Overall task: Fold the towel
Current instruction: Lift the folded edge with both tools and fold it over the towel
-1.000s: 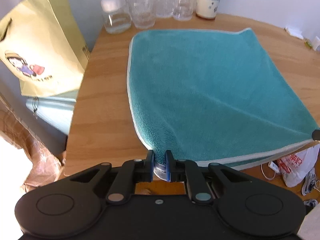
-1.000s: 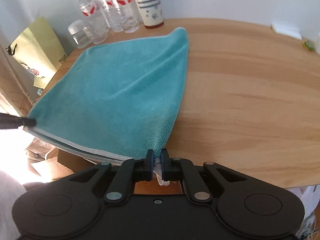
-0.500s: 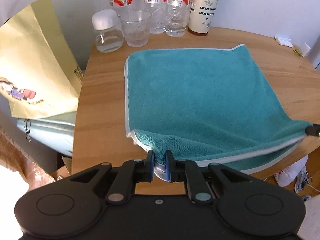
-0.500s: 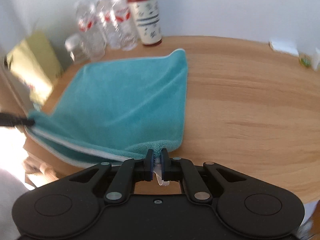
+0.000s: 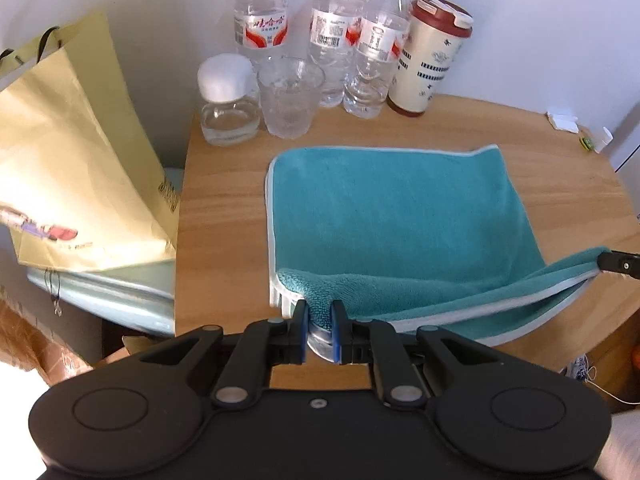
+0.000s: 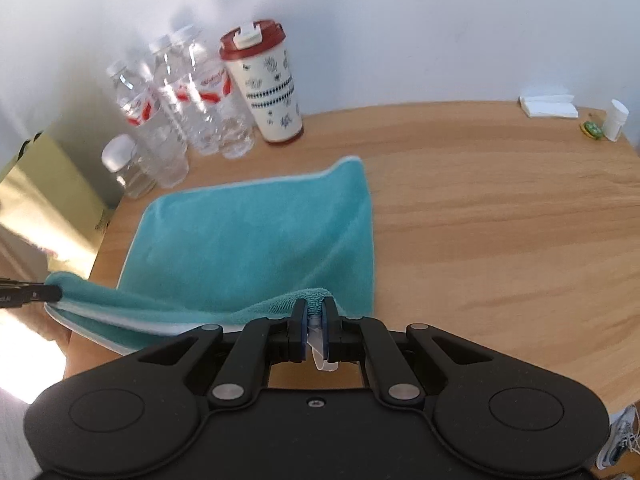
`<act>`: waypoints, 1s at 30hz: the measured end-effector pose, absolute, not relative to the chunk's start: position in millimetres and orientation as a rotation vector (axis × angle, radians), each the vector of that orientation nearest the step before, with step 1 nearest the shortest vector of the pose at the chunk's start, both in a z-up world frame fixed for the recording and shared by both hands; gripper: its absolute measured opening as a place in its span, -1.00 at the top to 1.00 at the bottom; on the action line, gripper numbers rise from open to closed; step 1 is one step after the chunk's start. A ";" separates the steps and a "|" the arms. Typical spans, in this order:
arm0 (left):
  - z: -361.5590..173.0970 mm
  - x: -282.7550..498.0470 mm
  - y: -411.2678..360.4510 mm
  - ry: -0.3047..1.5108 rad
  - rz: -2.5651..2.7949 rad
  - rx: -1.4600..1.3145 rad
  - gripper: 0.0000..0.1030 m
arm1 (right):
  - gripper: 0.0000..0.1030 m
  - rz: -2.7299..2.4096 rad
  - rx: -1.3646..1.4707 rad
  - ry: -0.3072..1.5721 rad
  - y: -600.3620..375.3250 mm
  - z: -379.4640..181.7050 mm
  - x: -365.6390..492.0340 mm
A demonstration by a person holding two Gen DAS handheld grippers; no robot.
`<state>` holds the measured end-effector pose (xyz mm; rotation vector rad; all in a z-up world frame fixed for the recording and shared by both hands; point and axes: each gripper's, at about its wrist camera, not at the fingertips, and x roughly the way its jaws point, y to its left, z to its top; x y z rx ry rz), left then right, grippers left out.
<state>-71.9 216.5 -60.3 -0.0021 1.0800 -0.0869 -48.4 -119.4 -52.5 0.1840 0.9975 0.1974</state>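
In the left wrist view, a yellow paper bag [image 5: 80, 160] stands at 9 o'clock off the wooden table [image 5: 224, 216]. A lidded glass jar [image 5: 228, 100], a tumbler [image 5: 290, 98], three water bottles [image 5: 340, 36] and a red-lidded travel cup [image 5: 430, 56] line the 12 o'clock edge. The teal towel [image 5: 400, 216] lies flat at centre, its near edge lifted. The left gripper [image 5: 320, 316] pinches the near-left corner; the right gripper [image 6: 315, 314] pinches the near-right corner, the hem sagging between them.
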 end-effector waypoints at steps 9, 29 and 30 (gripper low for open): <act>-45.9 -35.8 209.9 0.998 -0.027 -0.005 0.80 | 0.86 0.151 0.167 0.940 -111.9 -41.8 2.1; -93.5 64.4 203.4 0.969 0.070 -0.016 0.79 | 0.86 0.059 0.214 0.975 -104.3 -90.5 102.4; -98.2 70.2 203.0 0.980 0.075 -0.020 0.79 | 0.86 0.058 0.208 0.980 -103.5 -94.7 108.0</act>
